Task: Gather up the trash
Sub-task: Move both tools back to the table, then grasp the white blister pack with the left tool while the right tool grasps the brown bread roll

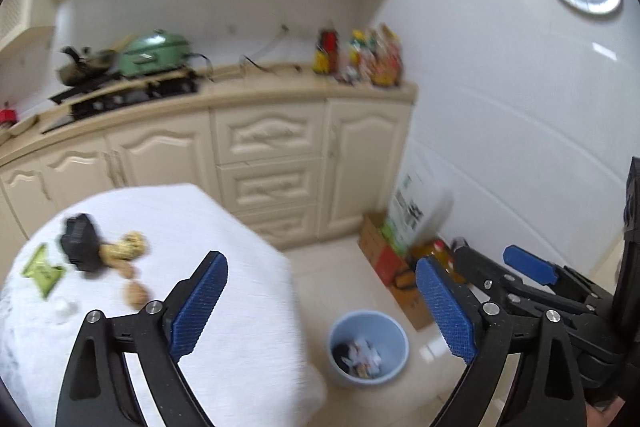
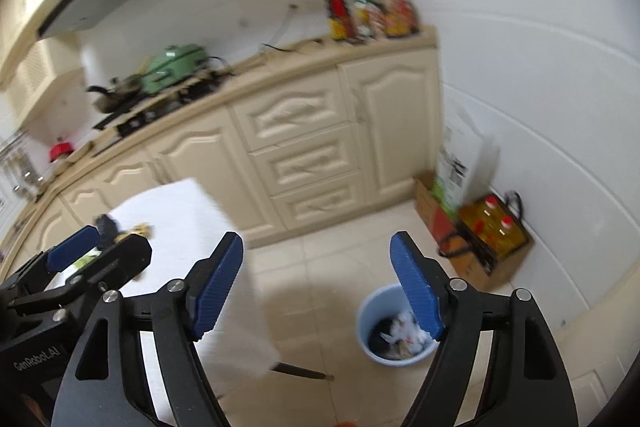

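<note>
Left wrist view: my left claw (image 1: pixel 322 301) hangs spread wide and empty above the edge of the white-clothed surface (image 1: pixel 224 227), where a green wrapper (image 1: pixel 42 270), a black object (image 1: pixel 80 243) and some walnuts (image 1: pixel 128 247) lie. The blue bin (image 1: pixel 368 347) stands on the floor beside it, holding trash. Right wrist view: my right claw (image 2: pixel 318 287) is spread too, empty, over the floor near the bin (image 2: pixel 396 331).

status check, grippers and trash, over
Left gripper and right gripper open, empty. Trash on table; bin on floor, part full. Nothing blocking.
</note>
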`<state>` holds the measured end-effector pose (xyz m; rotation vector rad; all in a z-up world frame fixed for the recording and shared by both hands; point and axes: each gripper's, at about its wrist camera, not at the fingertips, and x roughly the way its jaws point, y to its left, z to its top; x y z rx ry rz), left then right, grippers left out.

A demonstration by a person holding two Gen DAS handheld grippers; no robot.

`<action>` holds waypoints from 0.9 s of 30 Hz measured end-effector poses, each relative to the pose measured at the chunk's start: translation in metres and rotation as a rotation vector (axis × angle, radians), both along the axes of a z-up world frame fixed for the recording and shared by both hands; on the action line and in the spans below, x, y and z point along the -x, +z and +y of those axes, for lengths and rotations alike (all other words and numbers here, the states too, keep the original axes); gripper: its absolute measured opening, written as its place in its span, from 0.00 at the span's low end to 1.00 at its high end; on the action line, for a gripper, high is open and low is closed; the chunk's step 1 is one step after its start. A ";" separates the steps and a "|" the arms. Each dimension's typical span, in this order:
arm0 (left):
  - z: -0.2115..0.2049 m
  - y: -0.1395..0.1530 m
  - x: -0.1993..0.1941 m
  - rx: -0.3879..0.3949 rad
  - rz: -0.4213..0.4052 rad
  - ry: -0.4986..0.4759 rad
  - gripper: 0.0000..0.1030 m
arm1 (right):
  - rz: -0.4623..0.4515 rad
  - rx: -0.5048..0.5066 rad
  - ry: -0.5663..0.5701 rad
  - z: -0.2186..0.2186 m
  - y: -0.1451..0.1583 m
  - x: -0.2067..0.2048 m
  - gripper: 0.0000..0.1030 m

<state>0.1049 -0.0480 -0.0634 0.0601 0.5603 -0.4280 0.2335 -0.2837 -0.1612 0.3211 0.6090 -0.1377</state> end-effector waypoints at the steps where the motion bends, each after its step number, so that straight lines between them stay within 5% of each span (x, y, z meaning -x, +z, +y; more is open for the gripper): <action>1: 0.017 0.004 0.008 0.008 -0.011 0.019 0.94 | -0.013 0.006 0.030 0.017 0.007 -0.003 0.77; 12: 0.193 0.004 0.043 -0.002 -0.035 0.267 0.98 | 0.008 0.053 0.292 0.161 0.003 -0.048 0.84; 19: 0.276 -0.025 0.028 -0.003 0.090 0.424 0.98 | 0.153 0.107 0.412 0.224 -0.048 -0.096 0.84; 27: 0.309 -0.049 -0.001 -0.048 0.229 0.470 0.98 | 0.270 0.201 0.524 0.275 -0.092 -0.146 0.75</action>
